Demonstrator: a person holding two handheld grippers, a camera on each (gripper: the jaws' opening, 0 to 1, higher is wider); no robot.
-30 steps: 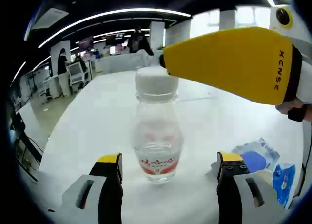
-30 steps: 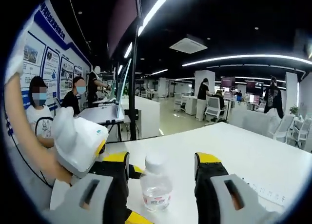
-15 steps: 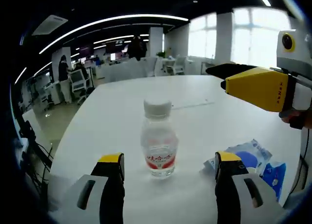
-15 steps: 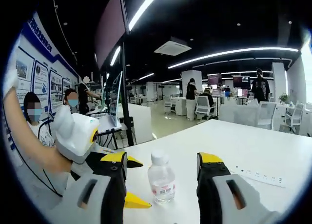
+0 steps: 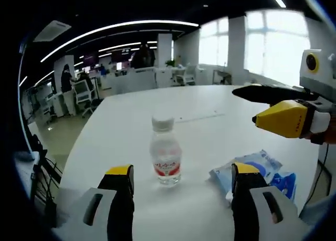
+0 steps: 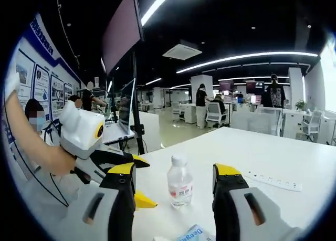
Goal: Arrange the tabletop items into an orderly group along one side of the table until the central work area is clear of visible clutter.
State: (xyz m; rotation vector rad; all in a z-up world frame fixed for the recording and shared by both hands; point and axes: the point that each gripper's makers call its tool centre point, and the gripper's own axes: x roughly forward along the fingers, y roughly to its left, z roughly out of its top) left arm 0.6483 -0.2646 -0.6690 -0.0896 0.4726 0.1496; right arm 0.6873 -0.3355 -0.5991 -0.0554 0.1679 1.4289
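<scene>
A broad white table [image 5: 220, 131] spreads across an open-plan office, its far desks and chairs under strip lighting. In the left gripper view, the left gripper [image 5: 181, 191] hangs low over the tabletop with its jaws spread wide, nothing between them. The right gripper [image 5: 273, 107] reaches in from the right side, its yellow and black jaws parted and empty above the table. In the right gripper view, a white power strip [image 6: 275, 181] lies farther along the table. Blue packets [image 5: 257, 170] lie on the table just beside the left gripper's right jaw. A small clear water bottle [image 5: 165, 152] with a white cap and red label stands upright near the table's middle, free of both grippers.
</scene>
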